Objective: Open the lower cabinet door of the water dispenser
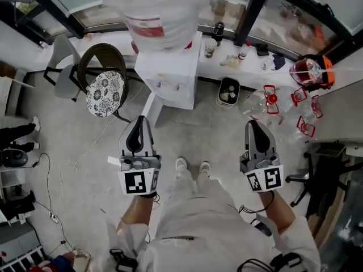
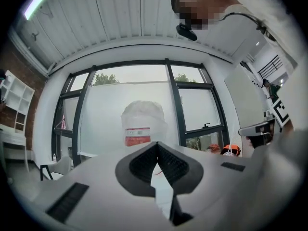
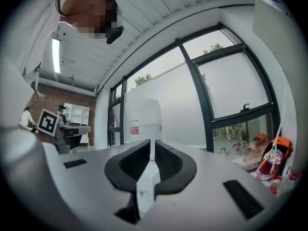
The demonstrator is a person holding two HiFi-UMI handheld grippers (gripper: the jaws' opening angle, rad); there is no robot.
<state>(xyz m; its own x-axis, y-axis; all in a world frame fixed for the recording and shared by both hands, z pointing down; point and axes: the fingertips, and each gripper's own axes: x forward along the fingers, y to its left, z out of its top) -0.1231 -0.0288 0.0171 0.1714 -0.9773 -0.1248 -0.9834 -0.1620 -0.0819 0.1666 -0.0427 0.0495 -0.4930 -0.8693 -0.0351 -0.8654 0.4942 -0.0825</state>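
The white water dispenser (image 1: pixel 170 75) stands against the window wall ahead of me, with a large clear bottle (image 1: pixel 154 10) on top. From this steep angle little of its lower front shows. My left gripper (image 1: pixel 138 130) and right gripper (image 1: pixel 255 126) are held up side by side, well short of the dispenser and above the floor. Both are shut with nothing between the jaws. In the left gripper view, the tips (image 2: pixel 156 146) meet in front of the bottle (image 2: pixel 142 124). The right gripper view shows its tips (image 3: pixel 151 143) together below the same bottle (image 3: pixel 143 117).
A chair with a patterned cushion (image 1: pixel 105 92) stands left of the dispenser. A small bin (image 1: pixel 228 90) and red-capped clear containers (image 1: pixel 272 101) lie to its right. Bottles sit on the window ledge (image 1: pixel 238 61). Cables (image 1: pixel 51 169) trail over the floor at the left.
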